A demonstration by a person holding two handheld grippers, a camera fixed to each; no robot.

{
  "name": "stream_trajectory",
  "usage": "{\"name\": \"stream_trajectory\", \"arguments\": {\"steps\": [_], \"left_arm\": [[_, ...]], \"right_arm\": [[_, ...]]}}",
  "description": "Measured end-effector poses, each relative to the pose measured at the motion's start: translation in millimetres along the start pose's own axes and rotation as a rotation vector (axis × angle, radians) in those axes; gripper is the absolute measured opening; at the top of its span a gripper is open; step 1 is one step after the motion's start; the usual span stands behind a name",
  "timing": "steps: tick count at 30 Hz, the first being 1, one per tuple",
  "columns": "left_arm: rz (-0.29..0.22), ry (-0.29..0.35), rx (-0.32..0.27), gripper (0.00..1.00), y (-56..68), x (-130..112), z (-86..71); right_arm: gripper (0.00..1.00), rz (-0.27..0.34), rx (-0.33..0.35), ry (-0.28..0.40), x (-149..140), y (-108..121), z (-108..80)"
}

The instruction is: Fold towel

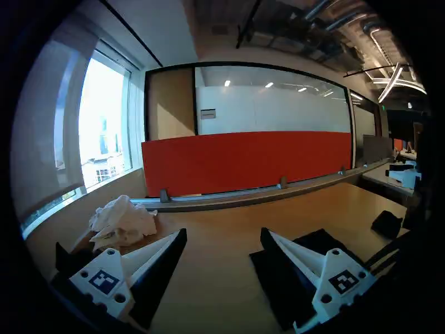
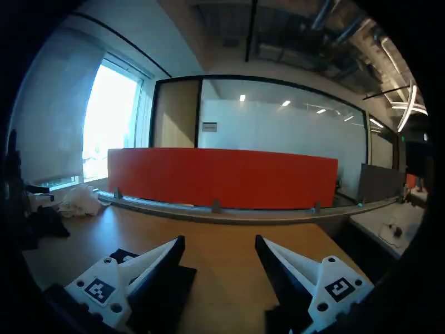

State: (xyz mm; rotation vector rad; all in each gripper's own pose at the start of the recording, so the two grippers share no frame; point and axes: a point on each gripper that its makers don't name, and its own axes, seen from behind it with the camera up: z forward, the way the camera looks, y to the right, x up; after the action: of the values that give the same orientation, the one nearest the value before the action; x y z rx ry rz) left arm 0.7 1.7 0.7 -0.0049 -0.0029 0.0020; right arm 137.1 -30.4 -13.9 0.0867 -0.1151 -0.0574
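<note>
Desk (image 1: 222, 289) of pale wood carries a dark towel (image 1: 328, 239) lying flat between the two tools, and a crumpled white cloth (image 1: 122, 222) sits well apart towards the window. The left tool (image 1: 222, 231) and right tool (image 2: 219, 237) both hover with fingers spread wide and empty. For a clean fold, each should probably drop to a near corner of the dark towel, pinch one layer, and lift together.
</note>
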Motion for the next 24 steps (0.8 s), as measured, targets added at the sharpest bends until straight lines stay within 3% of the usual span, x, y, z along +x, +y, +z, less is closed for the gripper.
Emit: {"name": "stream_trajectory", "arguments": {"steps": [6,24], "left_arm": [[0.016,-0.035,-0.058,0.98,15.7,4.1,2.7],[0.079,-0.188,-0.266,0.98,61.8,-25.5,1.4]], "right_arm": [[0.98,-0.05,0.054,-0.052,8.5,-11.2,-3.3],[0.98,-0.204,0.314,-0.272,-30.9,-57.2,-16.9]]}}
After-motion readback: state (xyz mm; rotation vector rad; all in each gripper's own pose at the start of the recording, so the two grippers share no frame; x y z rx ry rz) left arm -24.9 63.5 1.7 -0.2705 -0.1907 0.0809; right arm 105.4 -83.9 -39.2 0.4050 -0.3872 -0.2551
